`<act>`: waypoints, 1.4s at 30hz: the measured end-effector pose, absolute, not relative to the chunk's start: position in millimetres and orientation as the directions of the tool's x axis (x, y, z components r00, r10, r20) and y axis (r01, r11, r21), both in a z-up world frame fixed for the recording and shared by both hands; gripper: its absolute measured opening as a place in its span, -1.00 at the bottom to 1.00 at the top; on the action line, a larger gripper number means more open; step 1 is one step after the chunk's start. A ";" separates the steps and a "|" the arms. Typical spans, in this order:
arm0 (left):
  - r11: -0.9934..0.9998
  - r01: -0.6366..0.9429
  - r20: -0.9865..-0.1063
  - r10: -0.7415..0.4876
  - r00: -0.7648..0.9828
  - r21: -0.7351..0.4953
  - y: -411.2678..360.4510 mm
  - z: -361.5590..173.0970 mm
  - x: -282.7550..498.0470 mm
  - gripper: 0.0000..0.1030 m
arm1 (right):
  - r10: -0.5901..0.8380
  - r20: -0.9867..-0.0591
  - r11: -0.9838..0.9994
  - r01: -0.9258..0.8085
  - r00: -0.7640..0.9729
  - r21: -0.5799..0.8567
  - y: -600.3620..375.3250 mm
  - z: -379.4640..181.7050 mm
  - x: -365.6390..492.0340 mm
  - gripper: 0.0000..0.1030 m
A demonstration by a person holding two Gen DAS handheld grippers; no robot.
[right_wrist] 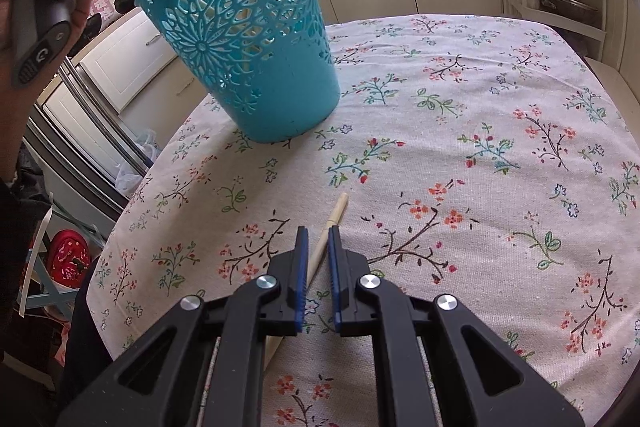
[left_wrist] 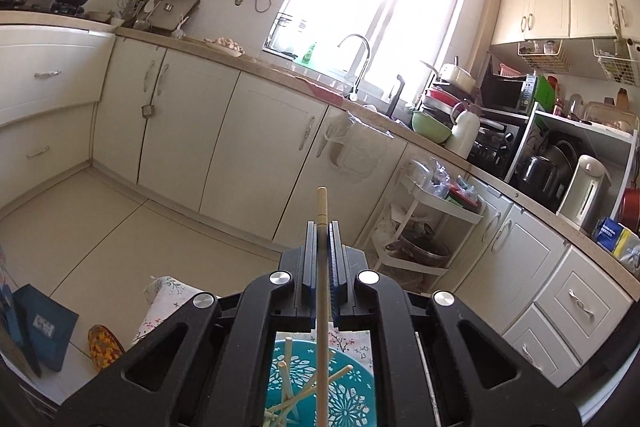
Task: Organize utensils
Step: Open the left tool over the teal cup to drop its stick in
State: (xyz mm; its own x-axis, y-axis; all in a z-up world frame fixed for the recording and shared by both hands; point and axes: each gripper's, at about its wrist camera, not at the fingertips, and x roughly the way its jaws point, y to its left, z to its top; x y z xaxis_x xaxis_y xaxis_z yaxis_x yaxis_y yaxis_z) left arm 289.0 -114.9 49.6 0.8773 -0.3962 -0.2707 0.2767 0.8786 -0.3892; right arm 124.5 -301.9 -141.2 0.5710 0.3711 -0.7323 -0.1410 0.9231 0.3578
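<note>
Left gripper (left_wrist: 321, 227) clamps one chopstick (left_wrist: 321, 203) above the teal basket (right_wrist: 256, 39); tip it vertical, release inside; right gripper (right_wrist: 318, 233), clamped on another chopstick (right_wrist: 338, 211), sits at six o'clock.

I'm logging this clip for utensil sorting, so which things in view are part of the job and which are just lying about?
Part of the job:
- chopstick clamped in the left tool
- chopstick between the right tool pads
- teal basket holding chopsticks

Just lying about:
- floral tablecloth
- kettle
- green bowl
- trolley
</note>
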 end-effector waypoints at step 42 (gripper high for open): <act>0.886 0.259 -0.333 -0.395 0.857 -0.384 -95.1 21.3 265.6 -0.90 | 0.374 -0.731 0.922 -0.142 0.570 0.361 -303.3 -141.4 124.4 -0.81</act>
State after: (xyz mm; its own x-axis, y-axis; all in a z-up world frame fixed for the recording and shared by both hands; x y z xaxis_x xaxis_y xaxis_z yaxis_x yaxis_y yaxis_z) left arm 265.6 -95.1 21.3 0.8565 -0.3946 -0.3326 0.2591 0.8861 -0.3842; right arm 124.4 -303.3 -141.4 0.5702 0.3741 -0.7314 -0.1420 0.9218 0.3608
